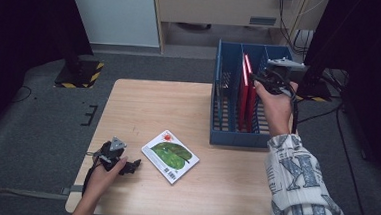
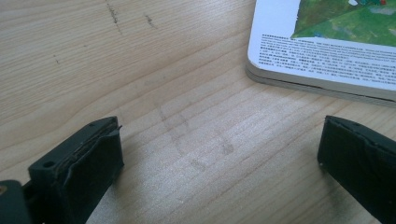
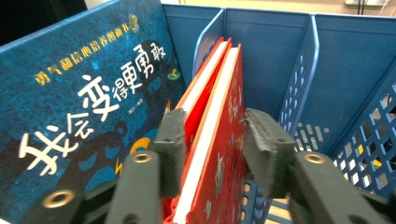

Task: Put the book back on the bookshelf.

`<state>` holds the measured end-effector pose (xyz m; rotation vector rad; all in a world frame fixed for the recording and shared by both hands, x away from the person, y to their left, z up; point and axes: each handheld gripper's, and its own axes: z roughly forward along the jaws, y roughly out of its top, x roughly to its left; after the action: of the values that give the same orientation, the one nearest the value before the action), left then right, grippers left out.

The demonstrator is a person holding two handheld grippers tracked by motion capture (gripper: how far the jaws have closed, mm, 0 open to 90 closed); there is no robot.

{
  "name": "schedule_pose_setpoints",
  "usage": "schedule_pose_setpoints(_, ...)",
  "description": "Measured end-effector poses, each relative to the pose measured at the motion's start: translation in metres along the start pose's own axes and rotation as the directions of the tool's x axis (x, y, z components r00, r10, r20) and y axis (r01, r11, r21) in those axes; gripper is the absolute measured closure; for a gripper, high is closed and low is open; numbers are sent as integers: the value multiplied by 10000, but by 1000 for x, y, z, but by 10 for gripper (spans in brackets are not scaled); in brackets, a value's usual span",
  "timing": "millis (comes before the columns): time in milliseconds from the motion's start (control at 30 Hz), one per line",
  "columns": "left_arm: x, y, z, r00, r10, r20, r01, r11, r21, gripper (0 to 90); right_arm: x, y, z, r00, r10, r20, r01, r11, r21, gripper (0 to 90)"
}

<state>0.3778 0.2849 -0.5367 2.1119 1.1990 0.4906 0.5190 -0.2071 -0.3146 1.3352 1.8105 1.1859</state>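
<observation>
We stand the red book (image 3: 219,154) upright in the blue rack (image 1: 225,132), our right gripper (image 3: 212,140) loosened around it, while our left gripper (image 2: 219,158) rests open beside the leaf book (image 1: 170,155).

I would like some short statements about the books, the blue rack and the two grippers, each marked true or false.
1. The red book stands upright in the blue rack. True.
2. The green book lies inside the rack. False: it lies flat on the table, outside the rack.
3. The right gripper has the red book between its jaws. True; the right pad stands slightly off the cover.
4. The left gripper is clamped on the green book. False: its jaws stand wide apart over bare table, beside the book.
5. The dark blue book lies on the floor. False: it stands in the rack.
</observation>
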Motion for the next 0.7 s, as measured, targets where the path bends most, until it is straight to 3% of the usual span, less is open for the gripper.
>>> schedule_pose_setpoints(233, 0, 0, 0, 10000, 8, 8, -8, 10000, 5, 0, 5, 0, -13, 9990, -132, -436, 123, 9997, -208, 339)
schedule_pose_setpoints(467, 0, 0, 0, 10000, 24, 17, -24, 10000, 11, 0, 8, -4, -24, 9977, -436, -510, 423, 9988, -260, 179)
schedule_pose_setpoints(700, 0, 0, 0, 10000, 22, 17, -22, 10000, 9, 0, 12, -16, -34, 9961, -487, -742, 481, 9988, -100, 117)
